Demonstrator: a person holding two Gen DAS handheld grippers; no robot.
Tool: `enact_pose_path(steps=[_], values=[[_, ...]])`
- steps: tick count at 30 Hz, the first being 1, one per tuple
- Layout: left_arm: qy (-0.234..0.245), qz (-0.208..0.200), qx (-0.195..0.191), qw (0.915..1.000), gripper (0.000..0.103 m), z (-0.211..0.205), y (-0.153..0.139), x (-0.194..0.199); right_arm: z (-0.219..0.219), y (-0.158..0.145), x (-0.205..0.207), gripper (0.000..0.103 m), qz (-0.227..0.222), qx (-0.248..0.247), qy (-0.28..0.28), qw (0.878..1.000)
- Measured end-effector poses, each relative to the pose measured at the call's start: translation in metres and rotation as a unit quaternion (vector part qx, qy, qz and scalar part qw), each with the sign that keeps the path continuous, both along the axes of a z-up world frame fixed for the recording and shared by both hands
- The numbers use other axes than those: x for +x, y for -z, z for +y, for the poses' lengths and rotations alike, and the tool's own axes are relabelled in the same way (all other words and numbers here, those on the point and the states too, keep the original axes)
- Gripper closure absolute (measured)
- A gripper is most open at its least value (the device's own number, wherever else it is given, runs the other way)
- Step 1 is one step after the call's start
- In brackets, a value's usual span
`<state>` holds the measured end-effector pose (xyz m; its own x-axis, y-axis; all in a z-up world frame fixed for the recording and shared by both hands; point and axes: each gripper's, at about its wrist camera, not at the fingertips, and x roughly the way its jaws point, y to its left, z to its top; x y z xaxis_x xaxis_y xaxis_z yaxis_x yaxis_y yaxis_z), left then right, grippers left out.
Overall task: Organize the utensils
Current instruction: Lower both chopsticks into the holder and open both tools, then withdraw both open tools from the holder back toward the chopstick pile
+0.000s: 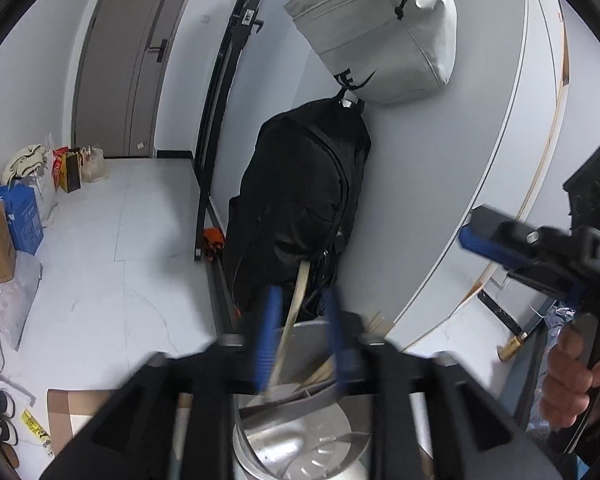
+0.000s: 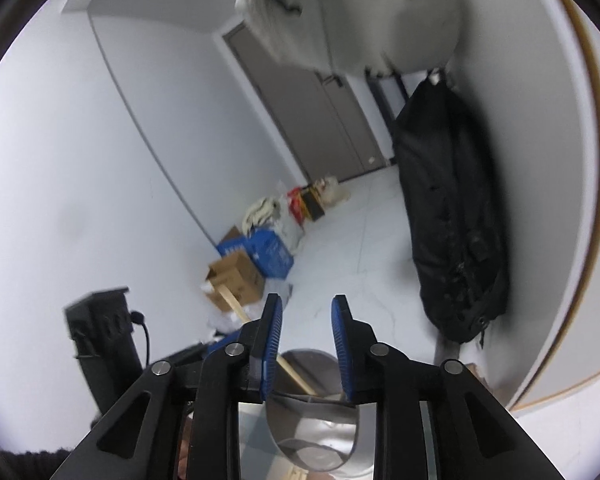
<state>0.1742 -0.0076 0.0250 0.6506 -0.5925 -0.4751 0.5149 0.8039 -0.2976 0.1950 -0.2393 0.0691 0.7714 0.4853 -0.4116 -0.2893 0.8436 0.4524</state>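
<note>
A round steel utensil holder [image 1: 300, 444] sits right under my left gripper [image 1: 300, 336]. A pale wooden utensil [image 1: 296, 312] stands tilted in it, passing between the blue fingers without clear contact; more wooden sticks [image 1: 320, 372] lean inside. The left jaws are apart. My right gripper [image 2: 306, 344] is open and empty above the same steel holder [image 2: 312, 424]. A wooden handle [image 2: 236, 308] slants out behind its left finger. The right gripper also shows at the right of the left wrist view [image 1: 500, 240], held by a hand.
A black backpack [image 1: 300, 204] and a grey bag [image 1: 380, 28] hang on the wall. Cardboard and blue boxes [image 1: 8, 224] and bags lie along the left floor. A black device [image 2: 100, 340] stands left in the right wrist view. A grey door [image 1: 128, 56] is at the back.
</note>
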Motion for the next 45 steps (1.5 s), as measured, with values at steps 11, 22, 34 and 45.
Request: enact_pose_path(steps=[11,22,34,45], values=[[-0.031,0.006,0.020,0.9993,0.047,0.015,-0.009,-0.036,-0.019,-0.001,-0.052,0.049,-0.007,0.002,0.029,1.000],[-0.118,0.037,0.045,0.9913,0.037,0.037,0.017,-0.082,0.006,0.035,-0.099,0.031,0.015,-0.046,0.008,0.999],[-0.196,0.068,0.044,0.9773,0.023,0.068,0.055,-0.116,0.052,0.106,-0.113,0.025,0.103,-0.087,-0.048,0.990],[-0.235,0.090,0.057,0.9660,0.020,0.101,0.077,-0.118,0.108,0.175,-0.090,0.058,0.198,-0.166,-0.085,0.962]])
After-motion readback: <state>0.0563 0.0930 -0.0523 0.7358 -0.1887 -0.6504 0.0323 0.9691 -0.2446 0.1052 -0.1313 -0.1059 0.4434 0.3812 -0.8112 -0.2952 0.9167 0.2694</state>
